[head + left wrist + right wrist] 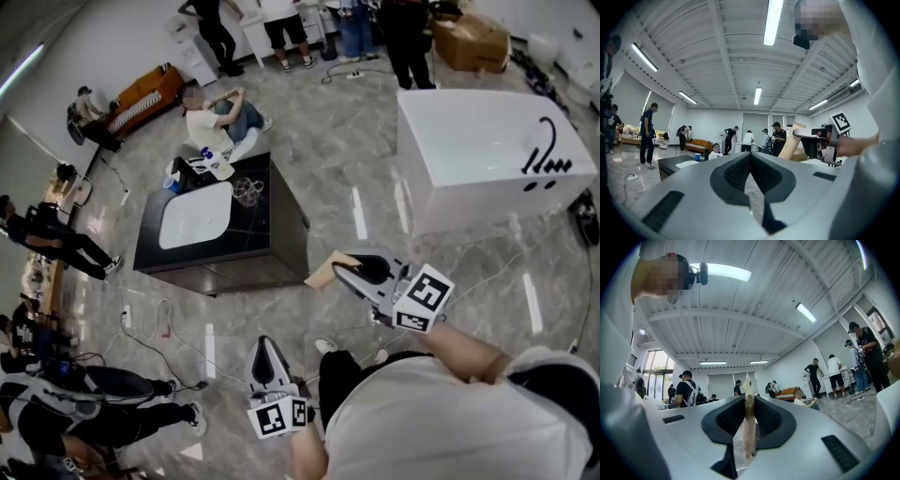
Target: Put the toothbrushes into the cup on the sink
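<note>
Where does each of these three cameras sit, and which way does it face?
Head view: on the person's head, looking steeply down at sink cabinet and bathtub; shows left gripper, right gripper, right forearm, shirt.
Left gripper view: on that gripper, looking across the room along its shut jaws.
Right gripper view: on that gripper, looking across the room; jaws clamp a brown packet.
Shared: head and left gripper views both show the right gripper with its packet.
</note>
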### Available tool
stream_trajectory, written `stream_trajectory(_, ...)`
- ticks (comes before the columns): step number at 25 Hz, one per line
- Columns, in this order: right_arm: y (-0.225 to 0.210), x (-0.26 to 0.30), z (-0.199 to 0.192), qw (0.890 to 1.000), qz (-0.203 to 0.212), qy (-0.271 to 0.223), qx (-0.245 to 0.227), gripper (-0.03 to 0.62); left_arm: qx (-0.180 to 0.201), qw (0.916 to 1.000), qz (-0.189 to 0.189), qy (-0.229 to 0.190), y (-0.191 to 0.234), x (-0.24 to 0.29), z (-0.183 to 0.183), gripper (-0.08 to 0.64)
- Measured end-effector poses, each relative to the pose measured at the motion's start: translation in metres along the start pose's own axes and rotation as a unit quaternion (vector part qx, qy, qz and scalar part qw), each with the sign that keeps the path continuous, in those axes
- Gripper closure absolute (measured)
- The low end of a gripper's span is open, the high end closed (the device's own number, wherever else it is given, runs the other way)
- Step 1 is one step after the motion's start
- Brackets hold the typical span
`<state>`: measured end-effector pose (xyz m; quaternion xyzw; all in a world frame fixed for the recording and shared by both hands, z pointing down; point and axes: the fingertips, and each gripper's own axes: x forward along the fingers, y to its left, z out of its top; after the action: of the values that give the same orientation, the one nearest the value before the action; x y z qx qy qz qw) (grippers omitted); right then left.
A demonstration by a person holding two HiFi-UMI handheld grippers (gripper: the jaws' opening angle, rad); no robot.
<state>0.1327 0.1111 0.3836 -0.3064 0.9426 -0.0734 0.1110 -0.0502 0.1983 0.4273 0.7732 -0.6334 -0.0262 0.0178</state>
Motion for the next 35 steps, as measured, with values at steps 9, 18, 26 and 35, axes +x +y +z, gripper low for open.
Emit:
stream_trajectory(9, -0.011, 0.009, -0.002, 1.0, -0.006, 0.01, -0.004, 0.514, -0.01, 0.9999, -0.006, 0.0, 0.002, 0.018, -0.005, 0.557)
stream_trajectory(18, -0.021, 0.041, -0.01, 1.0, -0.001, 0.024, -0.01, 0.514, -0.023, 0.9997, -0.006, -0.008, 0.025, 0.044, -0.01, 0.557)
stream_trajectory(26, -0.043, 0.081, -0.02, 0.999, -0.009, 0.035, -0.011, 0.514, -0.041, 0.9991, -0.008, -0.001, 0.058, 0.081, -0.022, 0.557)
stream_trajectory(35, -0.08, 0.136, -0.018, 0.999, -0.035, 0.039, -0.016, 0.514, -0.037, 0.9985, -0.04, 0.007, 0.098, 0.151, -0.023, 0.557)
